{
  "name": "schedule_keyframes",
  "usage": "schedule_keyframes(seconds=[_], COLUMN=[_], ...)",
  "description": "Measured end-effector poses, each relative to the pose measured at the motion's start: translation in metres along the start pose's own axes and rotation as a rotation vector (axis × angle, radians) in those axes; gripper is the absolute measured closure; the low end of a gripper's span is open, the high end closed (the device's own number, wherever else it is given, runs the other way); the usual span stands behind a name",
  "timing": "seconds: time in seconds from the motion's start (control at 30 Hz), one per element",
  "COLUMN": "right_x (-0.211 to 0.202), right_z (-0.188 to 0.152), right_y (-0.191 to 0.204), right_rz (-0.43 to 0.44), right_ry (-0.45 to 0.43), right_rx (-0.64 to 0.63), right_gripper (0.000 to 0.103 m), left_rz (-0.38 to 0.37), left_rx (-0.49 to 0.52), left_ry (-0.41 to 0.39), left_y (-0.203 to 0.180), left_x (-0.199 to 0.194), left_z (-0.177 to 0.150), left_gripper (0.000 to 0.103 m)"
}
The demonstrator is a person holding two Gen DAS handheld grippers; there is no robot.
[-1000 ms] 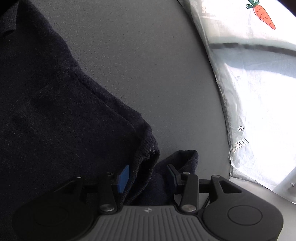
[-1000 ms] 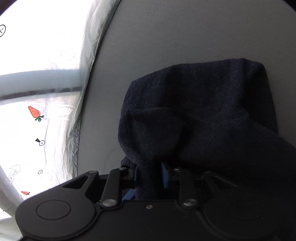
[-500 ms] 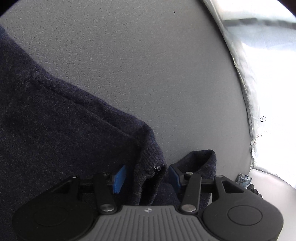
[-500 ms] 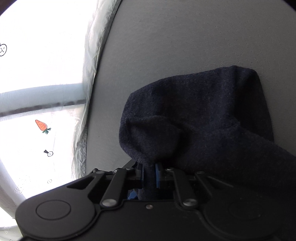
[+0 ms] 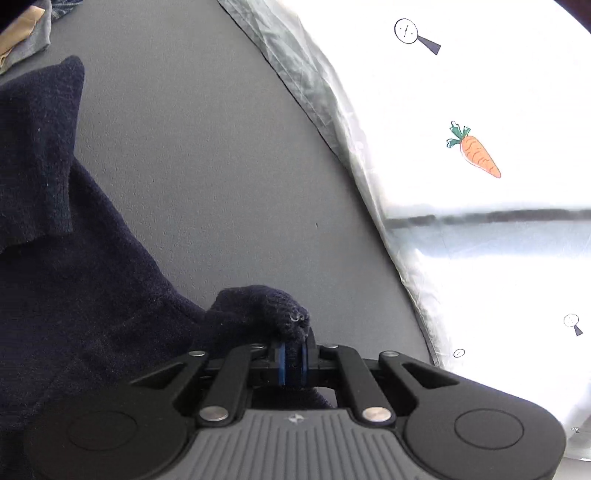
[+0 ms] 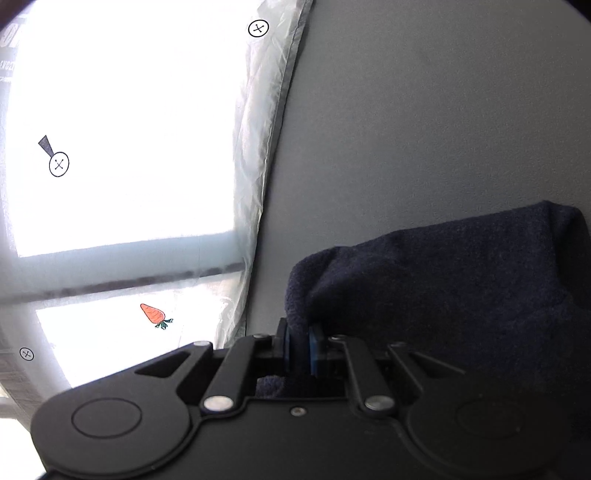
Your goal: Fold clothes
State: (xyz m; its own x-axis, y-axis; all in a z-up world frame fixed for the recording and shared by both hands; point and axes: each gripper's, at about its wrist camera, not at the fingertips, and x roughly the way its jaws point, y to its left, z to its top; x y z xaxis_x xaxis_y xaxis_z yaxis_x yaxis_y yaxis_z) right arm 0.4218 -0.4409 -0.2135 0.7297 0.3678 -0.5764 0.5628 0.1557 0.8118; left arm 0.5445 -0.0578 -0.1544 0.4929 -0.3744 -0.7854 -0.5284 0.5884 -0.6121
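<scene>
Two views share one grey counter (image 5: 207,155), which fills the middle of each frame. A white sheet printed with carrots (image 5: 476,229) covers the right side of the left wrist view and the left side of the right wrist view (image 6: 122,147), its crinkled translucent edge lying along the counter.

Next in size is the dark navy knitted garment (image 5: 66,280). In the left wrist view it spreads over the left half of the frame, with a ribbed part turned up at the upper left, and a bunched corner runs down to the lower centre. In the right wrist view it lies at the lower right (image 6: 461,288), one fold rising toward the centre.

At the lower centre of the left wrist view, the left gripper (image 5: 293,363) is clenched on that bunched corner, blue pads pressed against the knit. At the lower centre of the right wrist view, the right gripper (image 6: 301,354) is likewise clamped on a pinch of the same garment.

Smallest, at the top left corner of the left wrist view, a heap of other clothes (image 5: 26,33) lies on the counter, well apart from the grippers.
</scene>
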Motion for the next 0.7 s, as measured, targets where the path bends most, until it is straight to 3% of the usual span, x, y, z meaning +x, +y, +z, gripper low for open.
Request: schedule_keyframes(seconds=[0.1, 0.2, 0.27, 0.3, 0.4, 0.47, 0.6, 0.7], right_x=[0.021, 0.056, 0.076, 0.079, 0.065, 0.04, -0.012, -0.05], right_z=[0.006, 0.008, 0.006, 0.005, 0.007, 0.018, 0.037, 0.04], right_y=[0.006, 0.005, -0.001, -0.007, -0.013, -0.014, -0.022, -0.031], right_rz=[0.102, 0.011, -0.051, -0.055, -0.013, 0.018, 0.034, -0.079], right_ry=[0.004, 0.043, 0.066, 0.076, 0.061, 0.011, -0.097, -0.199], right_rx=[0.042, 0.009, -0.001, 0.029, 0.039, 0.024, -0.043, -0.197], right_gripper=[0.093, 0.092, 0.092, 0.09, 0.082, 0.073, 0.072, 0.078], left_rz=[0.028, 0.098, 0.169, 0.168, 0.109, 0.086, 0.071, 0.104], left_rx=[0.036, 0.0, -0.048, -0.06, -0.055, -0.013, 0.13, 0.218], left_ry=[-0.112, -0.099, -0.054, -0.048, -0.083, -0.138, -0.244, -0.254], left_y=[0.006, 0.027, 0.071, 0.081, 0.091, 0.084, 0.069, 0.055], left_x=[-0.022, -0.001, 0.02, 0.023, 0.014, 0.002, -0.036, -0.052], left_z=[0.027, 0.059, 0.071, 0.07, 0.063, 0.057, 0.042, 0.033], left_gripper=[0.095, 0.095, 0.094, 0.094, 0.083, 0.061, 0.058, 0.057])
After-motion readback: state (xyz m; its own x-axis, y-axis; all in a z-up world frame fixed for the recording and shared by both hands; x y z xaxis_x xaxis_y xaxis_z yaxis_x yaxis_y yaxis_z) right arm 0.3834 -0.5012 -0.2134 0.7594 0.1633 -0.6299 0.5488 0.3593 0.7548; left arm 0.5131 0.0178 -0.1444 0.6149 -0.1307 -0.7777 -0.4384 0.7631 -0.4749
